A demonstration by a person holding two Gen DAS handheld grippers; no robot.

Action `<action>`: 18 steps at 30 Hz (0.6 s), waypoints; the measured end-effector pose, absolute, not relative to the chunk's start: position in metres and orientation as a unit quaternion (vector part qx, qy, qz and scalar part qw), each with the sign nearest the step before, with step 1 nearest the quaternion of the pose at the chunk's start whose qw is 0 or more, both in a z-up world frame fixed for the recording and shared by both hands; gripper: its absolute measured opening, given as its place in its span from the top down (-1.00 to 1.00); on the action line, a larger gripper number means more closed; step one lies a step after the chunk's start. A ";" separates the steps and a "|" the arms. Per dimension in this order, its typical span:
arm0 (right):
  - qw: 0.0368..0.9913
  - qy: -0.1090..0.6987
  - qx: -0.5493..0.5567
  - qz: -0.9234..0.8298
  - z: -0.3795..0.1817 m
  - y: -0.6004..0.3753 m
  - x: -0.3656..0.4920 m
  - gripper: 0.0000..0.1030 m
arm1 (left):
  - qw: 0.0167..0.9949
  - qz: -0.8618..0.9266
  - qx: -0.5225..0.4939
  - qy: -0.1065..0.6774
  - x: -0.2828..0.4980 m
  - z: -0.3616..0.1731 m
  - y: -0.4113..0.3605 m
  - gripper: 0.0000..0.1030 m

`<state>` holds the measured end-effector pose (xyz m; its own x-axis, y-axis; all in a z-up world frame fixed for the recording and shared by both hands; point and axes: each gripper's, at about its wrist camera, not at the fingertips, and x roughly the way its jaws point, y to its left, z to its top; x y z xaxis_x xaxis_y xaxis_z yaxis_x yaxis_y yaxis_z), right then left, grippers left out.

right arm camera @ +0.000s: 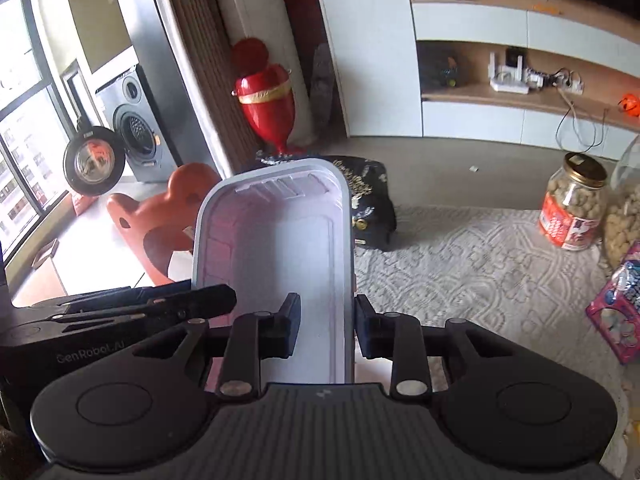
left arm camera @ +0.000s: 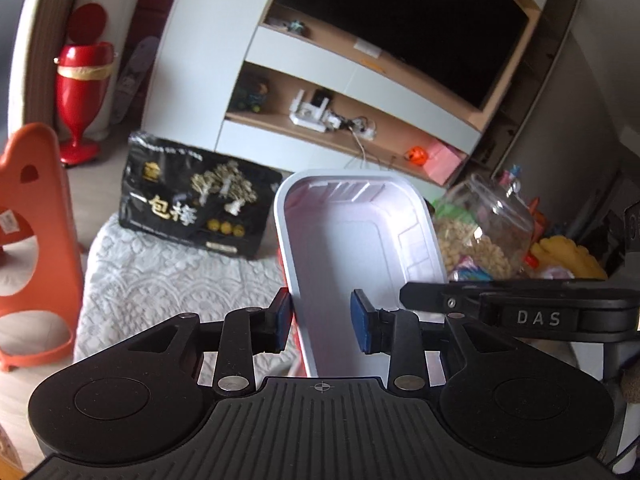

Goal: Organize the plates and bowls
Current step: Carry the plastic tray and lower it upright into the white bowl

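Note:
A white rectangular plastic bowl with a red outside [left arm camera: 356, 240] is held up above the table between both grippers. My left gripper [left arm camera: 322, 320] straddles its left wall: one blue pad [left arm camera: 282, 316] is outside the wall and the other is inside the bowl, with a visible gap to the wall. The same bowl shows in the right wrist view [right arm camera: 276, 248]. My right gripper [right arm camera: 326, 330] straddles its right wall, with both fingers close against it. Each view shows the other gripper's black body beside the bowl.
A table with a white lace cloth [right arm camera: 480, 264] lies below. On it stand a black snack bag [left arm camera: 192, 204], jars of snacks [right arm camera: 572, 204] and a pink packet [right arm camera: 618, 316]. An orange plastic chair [left arm camera: 36, 240] stands to the left. A TV cabinet [left arm camera: 360, 92] is behind.

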<state>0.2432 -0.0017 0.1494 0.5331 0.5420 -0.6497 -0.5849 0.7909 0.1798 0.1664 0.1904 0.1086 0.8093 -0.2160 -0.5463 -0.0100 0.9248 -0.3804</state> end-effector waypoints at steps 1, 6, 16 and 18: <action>0.879 0.353 -0.039 0.319 0.139 -0.009 0.242 0.31 | 0.927 -0.061 -0.185 0.319 0.170 0.096 0.184 0.37; 0.878 0.351 -0.035 0.325 0.100 -0.039 0.233 0.30 | 0.917 -0.053 -0.163 0.361 0.168 0.058 0.172 0.42; 0.885 0.338 0.020 0.320 0.080 -0.044 0.258 0.29 | 0.920 -0.026 -0.165 0.353 0.164 0.058 0.187 0.34; 0.880 0.347 0.063 0.317 0.076 -0.041 0.275 0.26 | 0.916 -0.028 -0.179 0.357 0.169 0.056 0.189 0.38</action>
<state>0.2745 -0.0415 0.0765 0.5571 0.6025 -0.5715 -0.5147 0.7906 0.3317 0.1692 0.1892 0.0558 0.7430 -0.1792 -0.6448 -0.0763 0.9345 -0.3477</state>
